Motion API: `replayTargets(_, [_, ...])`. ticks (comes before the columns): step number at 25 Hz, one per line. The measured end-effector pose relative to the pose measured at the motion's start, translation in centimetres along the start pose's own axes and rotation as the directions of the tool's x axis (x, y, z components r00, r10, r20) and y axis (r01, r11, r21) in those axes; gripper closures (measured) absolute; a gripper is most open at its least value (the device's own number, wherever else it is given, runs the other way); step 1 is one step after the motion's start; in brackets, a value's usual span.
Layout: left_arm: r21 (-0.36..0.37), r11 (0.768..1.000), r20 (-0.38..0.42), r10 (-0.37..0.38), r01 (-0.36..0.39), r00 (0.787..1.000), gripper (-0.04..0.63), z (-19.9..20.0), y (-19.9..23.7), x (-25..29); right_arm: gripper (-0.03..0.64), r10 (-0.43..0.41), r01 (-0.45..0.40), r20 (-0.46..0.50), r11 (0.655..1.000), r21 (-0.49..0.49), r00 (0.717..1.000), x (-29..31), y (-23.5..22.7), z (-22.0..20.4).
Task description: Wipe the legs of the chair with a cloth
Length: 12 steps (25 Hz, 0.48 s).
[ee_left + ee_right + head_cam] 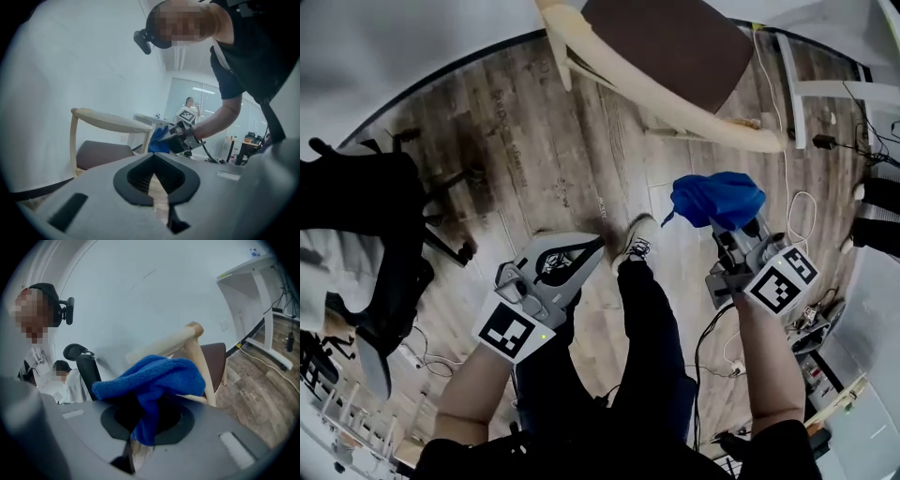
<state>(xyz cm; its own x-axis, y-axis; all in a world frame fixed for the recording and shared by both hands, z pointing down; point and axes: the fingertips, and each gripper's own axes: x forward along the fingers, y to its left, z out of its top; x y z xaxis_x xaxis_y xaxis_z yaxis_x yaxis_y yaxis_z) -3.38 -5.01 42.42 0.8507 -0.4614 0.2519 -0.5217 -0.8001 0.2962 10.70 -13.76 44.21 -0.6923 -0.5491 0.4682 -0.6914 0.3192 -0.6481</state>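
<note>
My right gripper (pixel 728 227) has its fingers pinched on one blue cloth (pixel 154 373). The cloth is a nubby microfibre, and it bunches over the fingers and hangs in a fold between them. My left gripper (pixel 592 248) sits lower left with its fingers pressed together and nothing between them.

Just beyond the cloth stands the single chair (pixel 675 42), at the far side of the scene. It has a dark brown flat seat in a frame of pale, smooth, rounded wood. One upright leg (pixel 202 363) rises directly behind the cloth, and from the head view a gap shows between cloth and frame.

The plank floor (pixel 544 159) is grey-brown wood grain. One black office chair (pixel 370 220) stands far left.
</note>
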Motion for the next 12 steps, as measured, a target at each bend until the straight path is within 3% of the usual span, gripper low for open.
replayTargets(2, [0.025,1.0,0.004,0.004,-0.004,1.0,0.597,-2.5,0.5,1.1,0.552,0.002,-0.002,-0.013,1.0,-0.011,1.0,1.3,-2.1,-1.3])
replayTargets(7, [-0.025,0.997,0.08,0.074,-0.072,0.994,0.597,-7.0,2.4,3.8,0.552,-0.001,0.001,-0.029,1.0,-0.023,1.0,4.2,-7.6,-4.0])
replayTargets(12, [-0.066,0.996,0.122,0.067,-0.059,0.99,0.597,-11.0,3.6,6.7,0.552,0.02,-0.023,0.026,0.996,0.087,0.999,6.6,-11.9,-4.7])
